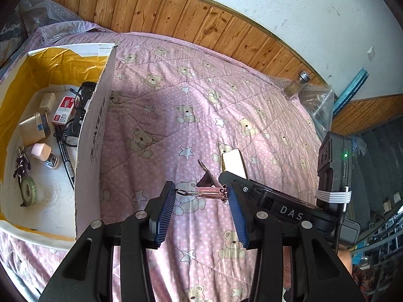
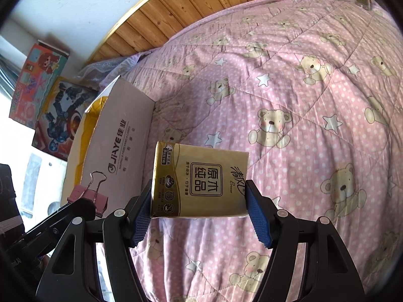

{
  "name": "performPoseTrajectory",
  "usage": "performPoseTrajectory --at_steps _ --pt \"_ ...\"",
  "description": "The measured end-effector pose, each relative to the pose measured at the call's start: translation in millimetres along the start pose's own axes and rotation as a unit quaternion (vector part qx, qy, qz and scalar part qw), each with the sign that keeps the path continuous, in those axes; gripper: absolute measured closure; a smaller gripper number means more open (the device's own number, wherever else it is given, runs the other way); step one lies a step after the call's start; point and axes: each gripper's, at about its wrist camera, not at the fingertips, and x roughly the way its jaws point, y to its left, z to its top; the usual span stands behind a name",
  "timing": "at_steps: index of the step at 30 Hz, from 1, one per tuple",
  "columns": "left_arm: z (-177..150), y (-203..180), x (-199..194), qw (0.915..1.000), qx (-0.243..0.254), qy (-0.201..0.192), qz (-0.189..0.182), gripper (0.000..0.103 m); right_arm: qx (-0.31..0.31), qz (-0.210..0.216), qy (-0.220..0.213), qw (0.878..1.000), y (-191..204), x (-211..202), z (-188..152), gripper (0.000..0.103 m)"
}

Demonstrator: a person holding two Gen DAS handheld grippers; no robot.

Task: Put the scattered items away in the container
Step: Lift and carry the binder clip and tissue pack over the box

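Two items in hand, both off the quilt (image 1: 191,115) and near the cardboard box (image 1: 93,136). Item one: pink binder clip (image 1: 210,188), spanning the left gripper (image 1: 201,196), the pads closed against its wire handle at one end and its folded steel body at the other. Light, rigid, smooth metal; judged liable to twist or spring free, so the flat body is the surer hold. Item two: gold tissue pack (image 2: 200,181), clamped across its width by the right gripper (image 2: 199,201), printed face up. Light, soft, film-wrapped and likely slippery; it should give under pressure, so a broad hold across its middle suits it. Container: box open at the top, yellow-lined, standing toward the quilt's left edge in the left wrist view. Already inside: a second gold pack (image 1: 35,128), red-and-white staple box (image 1: 64,110), pink-capped item (image 1: 45,154), tape roll (image 1: 28,191), dark cords. Remaining outside: glass bottle (image 1: 296,85) at the quilt's far right corner.
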Motion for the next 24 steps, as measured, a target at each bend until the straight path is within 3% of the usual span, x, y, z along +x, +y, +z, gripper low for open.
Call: performPoseTrajectory --at_steps 14,24 --pt "-21 -1 -30 0.9997 0.003 -0.015 -0.021 0.058 -0.012 -0.001 -0.003 1.000 25 -19 -28 0.033" --pt "-27 19 -56 0.9988 -0.015 -0.035 -0.031 0.058 -0.042 0.005 -0.005 0.999 61 -26 -36 0.033"
